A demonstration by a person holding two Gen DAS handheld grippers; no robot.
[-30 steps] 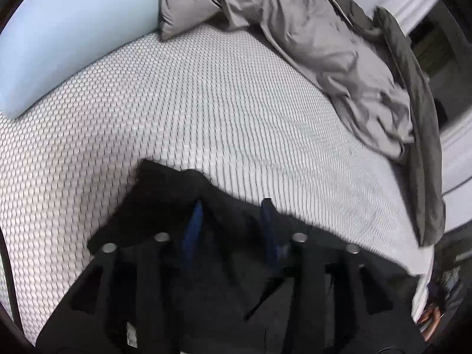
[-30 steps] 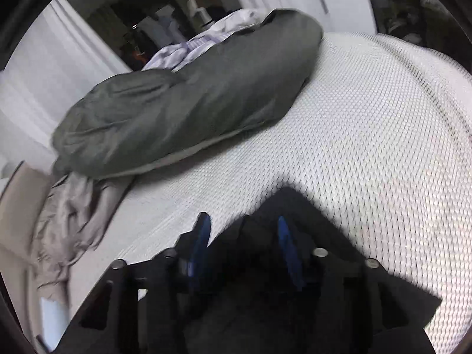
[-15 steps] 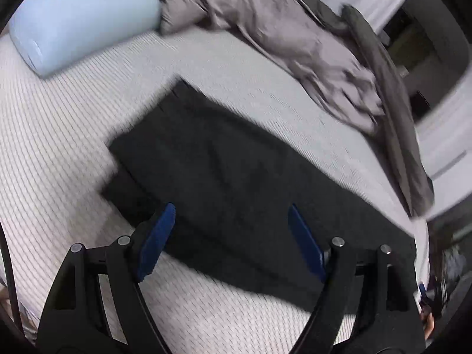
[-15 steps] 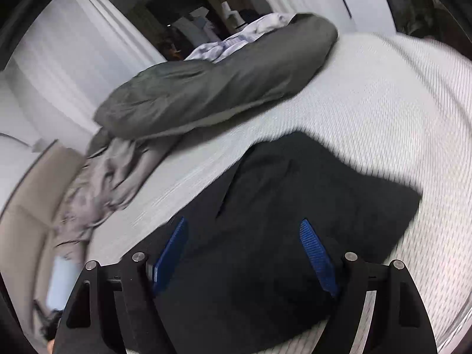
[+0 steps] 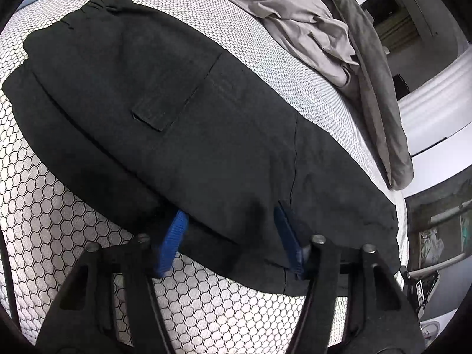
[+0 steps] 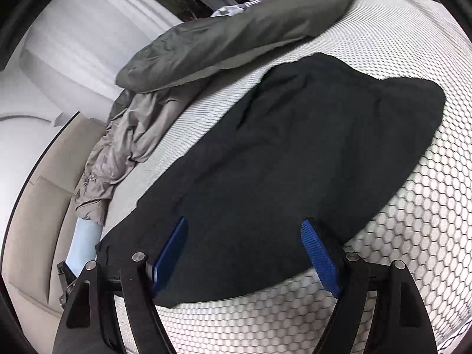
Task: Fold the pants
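Both claws have dropped closer since half a second ago. I see my left claw (image 5: 230, 236) spread wide, its blue pads half buried under the hem of the black pants (image 5: 183, 112), folded flat on the bed (image 5: 44, 221). My right claw (image 6: 244, 253) gapes too, gripping nothing. Only the left view shows the pocket flap (image 5: 159, 112); only the right shows the blue pillow (image 6: 84, 242), mostly hidden.

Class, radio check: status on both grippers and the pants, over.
Left gripper open, low at pants' near edge. Right gripper open over pants. Pants flat on bed. Duvet bunched beyond, clear of them.
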